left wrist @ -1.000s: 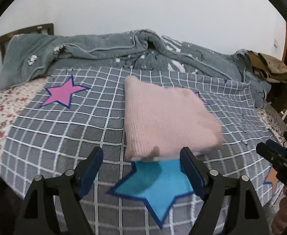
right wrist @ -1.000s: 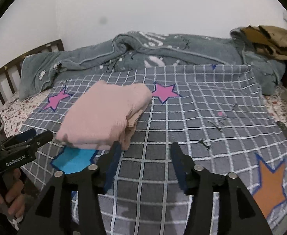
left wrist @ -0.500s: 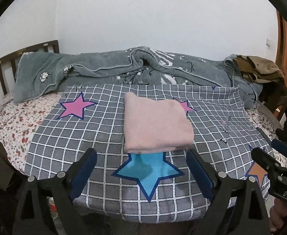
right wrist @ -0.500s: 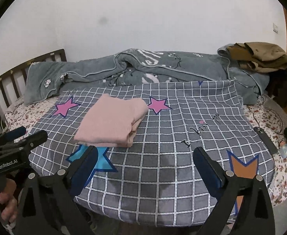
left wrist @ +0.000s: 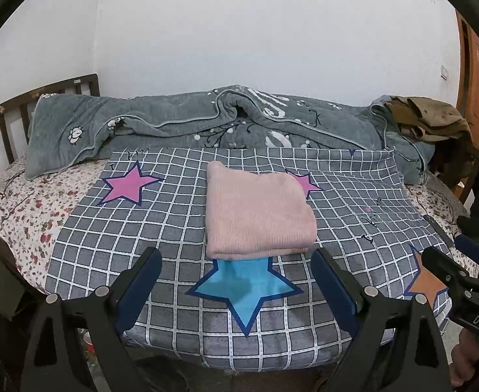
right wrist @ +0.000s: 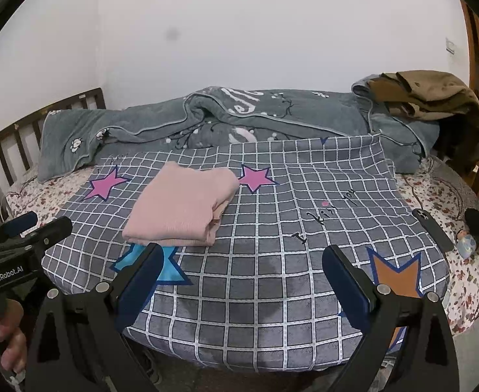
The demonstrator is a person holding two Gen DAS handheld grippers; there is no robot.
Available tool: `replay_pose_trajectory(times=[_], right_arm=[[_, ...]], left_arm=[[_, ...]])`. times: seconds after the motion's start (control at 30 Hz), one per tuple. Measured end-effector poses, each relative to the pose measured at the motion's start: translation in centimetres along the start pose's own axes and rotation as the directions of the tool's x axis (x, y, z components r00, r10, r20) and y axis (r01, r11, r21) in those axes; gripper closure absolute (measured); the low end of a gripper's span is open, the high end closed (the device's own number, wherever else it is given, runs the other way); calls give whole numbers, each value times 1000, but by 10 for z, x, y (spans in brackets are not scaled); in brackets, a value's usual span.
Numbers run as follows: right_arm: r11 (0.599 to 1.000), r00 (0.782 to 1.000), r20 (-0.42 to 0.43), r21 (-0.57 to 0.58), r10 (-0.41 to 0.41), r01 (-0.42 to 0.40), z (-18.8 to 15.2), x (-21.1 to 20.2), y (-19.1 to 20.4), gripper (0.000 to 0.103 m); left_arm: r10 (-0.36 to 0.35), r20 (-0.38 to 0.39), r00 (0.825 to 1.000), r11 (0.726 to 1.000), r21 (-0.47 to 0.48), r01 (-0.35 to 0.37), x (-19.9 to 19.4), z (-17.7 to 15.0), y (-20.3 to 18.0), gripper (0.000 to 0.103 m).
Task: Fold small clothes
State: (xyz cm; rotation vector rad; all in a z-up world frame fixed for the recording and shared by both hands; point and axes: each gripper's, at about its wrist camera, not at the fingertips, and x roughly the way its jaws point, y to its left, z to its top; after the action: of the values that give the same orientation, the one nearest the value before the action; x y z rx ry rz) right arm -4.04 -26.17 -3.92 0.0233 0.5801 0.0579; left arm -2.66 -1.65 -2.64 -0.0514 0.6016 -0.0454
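The left hand-held gripper (left wrist: 236,289) and the right hand-held gripper (right wrist: 242,281) both hang with jaws spread wide and nothing between them, off the near edge of the bed (left wrist: 27,202), clear of the one pink garment (left wrist: 255,215), which lies folded into a neat rectangle on the grey checked sheet (left wrist: 161,222) toward the middle of the bed. The fold looks finished, so the step in hand is to stay clear; done well, that means keeping both sets of jaws from brushing the stack's near edge. Counted: one folded garment, two grippers, one blue star (left wrist: 246,289), two pink stars, one orange star, one grey blanket (left wrist: 161,121) along the far edge.
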Motion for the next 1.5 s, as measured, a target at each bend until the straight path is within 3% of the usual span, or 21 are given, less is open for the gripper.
replay_pose_trajectory(times=[1.5], right_arm=[[1000, 1000, 19, 11, -2, 2, 3, -8, 2, 7]], left_arm=[[21, 14, 1000, 1000, -12, -21, -7, 2, 1, 10]])
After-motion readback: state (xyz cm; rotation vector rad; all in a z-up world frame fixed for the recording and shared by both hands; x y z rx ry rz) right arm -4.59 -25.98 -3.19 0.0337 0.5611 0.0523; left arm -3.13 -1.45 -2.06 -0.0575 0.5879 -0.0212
